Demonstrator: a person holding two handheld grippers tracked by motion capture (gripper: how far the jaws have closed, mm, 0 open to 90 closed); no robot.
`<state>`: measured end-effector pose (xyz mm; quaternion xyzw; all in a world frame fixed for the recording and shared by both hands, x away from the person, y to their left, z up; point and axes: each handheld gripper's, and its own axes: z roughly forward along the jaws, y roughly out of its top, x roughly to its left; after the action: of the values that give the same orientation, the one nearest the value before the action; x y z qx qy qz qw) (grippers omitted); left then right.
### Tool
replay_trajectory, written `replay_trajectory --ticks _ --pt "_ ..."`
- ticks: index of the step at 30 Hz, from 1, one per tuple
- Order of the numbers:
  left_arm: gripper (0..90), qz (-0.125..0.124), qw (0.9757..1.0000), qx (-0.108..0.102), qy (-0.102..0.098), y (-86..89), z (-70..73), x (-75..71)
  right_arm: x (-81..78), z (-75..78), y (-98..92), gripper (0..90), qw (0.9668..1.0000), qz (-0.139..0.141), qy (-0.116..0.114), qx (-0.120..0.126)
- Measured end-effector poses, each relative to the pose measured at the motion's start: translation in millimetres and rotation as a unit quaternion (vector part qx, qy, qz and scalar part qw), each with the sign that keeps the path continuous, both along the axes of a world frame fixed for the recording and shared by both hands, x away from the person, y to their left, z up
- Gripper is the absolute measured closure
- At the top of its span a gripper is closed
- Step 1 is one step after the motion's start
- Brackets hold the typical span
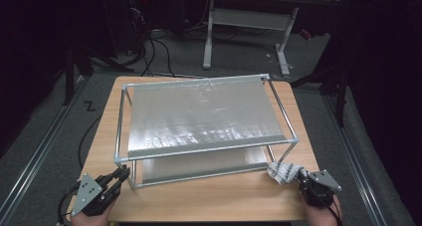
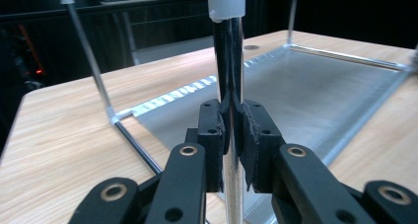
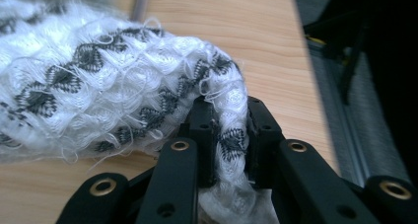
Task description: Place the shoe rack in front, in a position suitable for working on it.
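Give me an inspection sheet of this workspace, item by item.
Surface: wooden table, bare at the near edge.
Job's things: two-tier metal rack standing on the table; white and black patterned cloth at its near right corner.
Clutter: nothing seen.
Grippers: left gripper shut on the rack's near left post; right gripper shut on the cloth's edge.
Cables: black cable running off the table's left side; more cables on the floor beyond.
Surroundings: dark room, grey floor, white desk legs behind.
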<state>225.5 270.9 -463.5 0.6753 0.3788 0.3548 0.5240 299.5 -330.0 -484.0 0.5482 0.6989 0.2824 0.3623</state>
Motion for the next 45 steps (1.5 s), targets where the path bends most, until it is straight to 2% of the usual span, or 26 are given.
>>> replay_trajectory --ticks 2,3,4,9,13,16,17,18,20,21,22,24,25,26,29,31,34,36,37,38,39,41,42,43,44,45 --pt "79.9 0.016 0.9998 -0.008 0.002 9.6 -0.7 2.0 -0.5 1.8 -5.2 77.4 0.9999 -0.013 -0.005 -0.001" --pt "79.9 0.016 0.9998 -0.008 0.002 9.6 -0.7 2.0 -0.5 1.8 -5.2 77.4 0.9999 -0.013 -0.005 -0.001" --pt "79.9 0.026 0.9996 -0.010 0.001 15.0 -0.9 2.5 -0.3 4.0 -9.9 77.3 0.9996 -0.027 -0.013 0.000" --pt "79.9 0.038 0.9992 -0.009 0.002 21.0 -0.9 1.6 0.0 9.8 -13.2 77.2 0.9985 -0.043 -0.031 0.009" --pt "79.9 0.042 0.9991 -0.007 0.001 22.8 -0.9 0.9 0.6 15.5 -5.6 77.2 0.9984 -0.034 -0.045 0.007" --pt "79.9 0.043 0.9991 -0.008 0.001 22.6 -1.0 0.9 2.2 22.8 9.6 77.2 0.9982 -0.010 -0.059 0.012" --pt "79.9 0.043 0.9991 -0.008 0.001 22.6 -1.0 0.9 2.2 22.8 9.6 77.2 0.9982 -0.010 -0.059 0.012" --pt "79.9 0.042 0.9991 -0.008 0.002 22.7 -1.0 0.9 1.8 28.4 19.5 77.2 0.9975 0.008 -0.068 0.017" --pt "79.9 0.042 0.9991 -0.007 0.002 22.7 -0.9 0.9 0.2 35.7 29.2 77.2 0.9963 0.024 -0.079 0.023" --pt "79.9 0.042 0.9991 -0.007 0.002 22.7 -0.9 0.9 0.2 35.7 29.2 77.2 0.9963 0.024 -0.079 0.023" --pt "79.9 0.042 0.9991 -0.008 0.001 22.8 -1.0 0.9 -2.9 45.0 37.1 77.2 0.9940 0.040 -0.095 0.034" --pt "80.0 0.041 0.9991 -0.008 0.001 22.9 -1.1 0.9 -8.3 55.2 43.1 77.2 0.9911 0.051 -0.117 0.035" --pt "79.9 0.041 0.9991 -0.008 0.001 22.9 -1.1 0.9 -8.3 55.2 43.1 77.2 0.9911 0.051 -0.117 0.035" --pt "79.9 0.041 0.9991 -0.008 0.001 22.9 -1.2 1.0 -15.4 65.9 47.0 77.2 0.9874 0.060 -0.141 0.041" --pt "79.9 0.041 0.9991 -0.008 0.001 22.9 -1.2 1.0 -23.8 75.9 49.9 77.2 0.9835 0.070 -0.160 0.045" --pt "79.9 0.041 0.9991 -0.008 0.001 22.9 -1.2 1.0 -25.7 77.6 51.9 77.2 0.9830 0.077 -0.160 0.046" --pt "79.9 0.041 0.9991 -0.008 0.002 22.9 -1.0 1.0 -24.9 72.6 57.0 77.3 0.9839 0.091 -0.148 0.040" --pt "79.9 0.041 0.9991 -0.008 0.002 23.0 -1.0 1.1 -18.8 57.2 61.0 77.4 0.9878 0.099 -0.116 0.034" --pt "79.9 0.041 0.9991 -0.008 0.002 23.0 -1.0 1.1 -18.8 57.2 61.0 77.4 0.9878 0.099 -0.116 0.034" --pt "79.9 0.040 0.9992 -0.008 0.002 23.3 -1.0 1.2 -14.1 44.8 63.0 77.4 0.9901 0.103 -0.092 0.029" --pt "79.9 0.040 0.9992 -0.008 0.002 23.3 -1.0 1.2 -14.1 44.8 63.0 77.4 0.9901 0.103 -0.092 0.029" --pt "79.9 0.039 0.9992 -0.009 0.002 23.4 -1.0 1.3 -9.2 30.2 65.4 77.5 0.9915 0.111 -0.065 0.023" --pt "79.9 0.038 0.9992 -0.009 0.003 23.5 -1.0 1.4 -5.0 18.3 66.6 77.5 0.9923 0.116 -0.040 0.020" --pt "80.0 0.038 0.9992 -0.009 0.003 23.5 -1.0 1.4 -5.0 18.3 66.6 77.5 0.9923 0.116 -0.040 0.020" --pt "80.0 0.038 0.9992 -0.010 0.003 23.5 -1.0 1.4 -0.6 7.4 67.7 77.5 0.9923 0.122 -0.009 0.020" --pt "79.9 0.038 0.9992 -0.010 0.003 23.5 -1.0 1.4 -0.6 7.4 67.7 77.5 0.9923 0.122 -0.009 0.020"
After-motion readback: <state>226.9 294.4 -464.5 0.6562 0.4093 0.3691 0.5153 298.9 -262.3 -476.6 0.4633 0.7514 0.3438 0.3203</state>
